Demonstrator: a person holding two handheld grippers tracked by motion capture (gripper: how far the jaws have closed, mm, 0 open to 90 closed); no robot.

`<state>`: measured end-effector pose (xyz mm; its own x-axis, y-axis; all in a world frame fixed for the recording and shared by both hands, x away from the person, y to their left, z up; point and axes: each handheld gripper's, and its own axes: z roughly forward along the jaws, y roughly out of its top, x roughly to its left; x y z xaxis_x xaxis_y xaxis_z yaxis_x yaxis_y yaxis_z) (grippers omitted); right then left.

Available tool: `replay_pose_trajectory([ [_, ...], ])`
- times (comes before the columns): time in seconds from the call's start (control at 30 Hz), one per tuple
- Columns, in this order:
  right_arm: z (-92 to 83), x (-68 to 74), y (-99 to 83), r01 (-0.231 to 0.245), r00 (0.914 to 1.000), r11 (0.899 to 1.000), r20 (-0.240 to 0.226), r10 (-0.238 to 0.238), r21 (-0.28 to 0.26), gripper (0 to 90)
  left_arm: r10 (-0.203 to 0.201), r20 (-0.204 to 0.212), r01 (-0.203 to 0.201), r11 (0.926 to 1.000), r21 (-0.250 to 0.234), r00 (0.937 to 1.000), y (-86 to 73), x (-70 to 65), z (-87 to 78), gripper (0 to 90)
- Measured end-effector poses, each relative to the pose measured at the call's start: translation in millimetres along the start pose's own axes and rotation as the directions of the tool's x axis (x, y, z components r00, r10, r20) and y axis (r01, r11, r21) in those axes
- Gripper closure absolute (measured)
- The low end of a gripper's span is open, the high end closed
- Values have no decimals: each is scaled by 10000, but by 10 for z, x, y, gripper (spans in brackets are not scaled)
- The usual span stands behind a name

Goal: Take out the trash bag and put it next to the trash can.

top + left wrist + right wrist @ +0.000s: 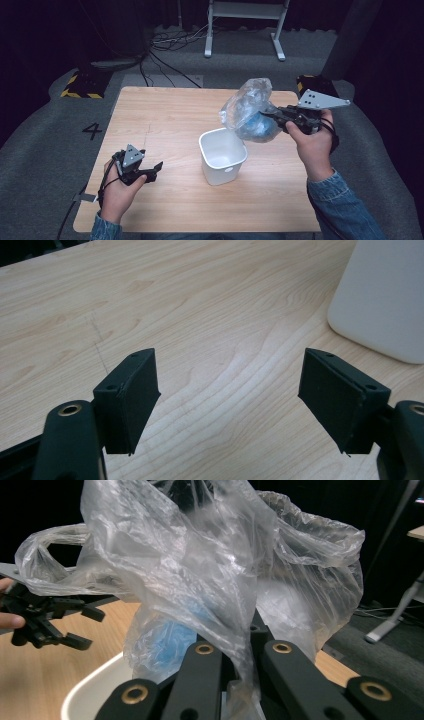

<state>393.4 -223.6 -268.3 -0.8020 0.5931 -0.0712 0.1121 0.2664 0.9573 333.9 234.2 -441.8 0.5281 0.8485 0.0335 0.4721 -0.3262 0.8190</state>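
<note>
A clear crumpled plastic bag [248, 107] with something blue inside hangs in the air above the right rim of a white bin [222, 155]. My right gripper [272, 116] is shut on the bag. In the right gripper view the bag [200, 575] billows up over the two black jaws, pinched between them, with the bin's rim [95, 682] below. My left gripper [156, 170] rests low over the table at the left, open, with nothing between its pads [132, 400]. The bin's side [385, 300] stands off to its right.
The wooden table [165, 120] has bare wood on all sides of the bin. Beyond it lie grey carpet, floor cables [170, 42] and a white stand's legs [245, 25]. A yellow-black striped block [82, 85] sits at the far left corner.
</note>
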Motion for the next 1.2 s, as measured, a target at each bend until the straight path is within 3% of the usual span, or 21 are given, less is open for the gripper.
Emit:
replay_pose_trajectory([
  [0.3,-110,-205,-143,-309,9977,9993,611,296,194,891,-62,-180,67,9996,268,9998,-86,73,-15,221],
  [0.8,-111,-518,-507,-1167,9845,9906,1399,1058,719,890,-85,-434,119,9968,791,9990,-208,120,9,222],
  [0.93,-75,-556,-613,-1362,9810,9870,1503,1223,858,890,-153,-338,180,9964,833,9993,-227,123,22,221],
  [1.07,-11,-593,-734,-1603,9777,9820,1526,1441,997,889,-468,387,444,9972,601,9982,-224,110,28,210],
  [1.2,68,-610,-858,-1767,9757,9767,1520,1576,1219,889,-394,316,375,9975,602,9987,-228,105,36,207],
])
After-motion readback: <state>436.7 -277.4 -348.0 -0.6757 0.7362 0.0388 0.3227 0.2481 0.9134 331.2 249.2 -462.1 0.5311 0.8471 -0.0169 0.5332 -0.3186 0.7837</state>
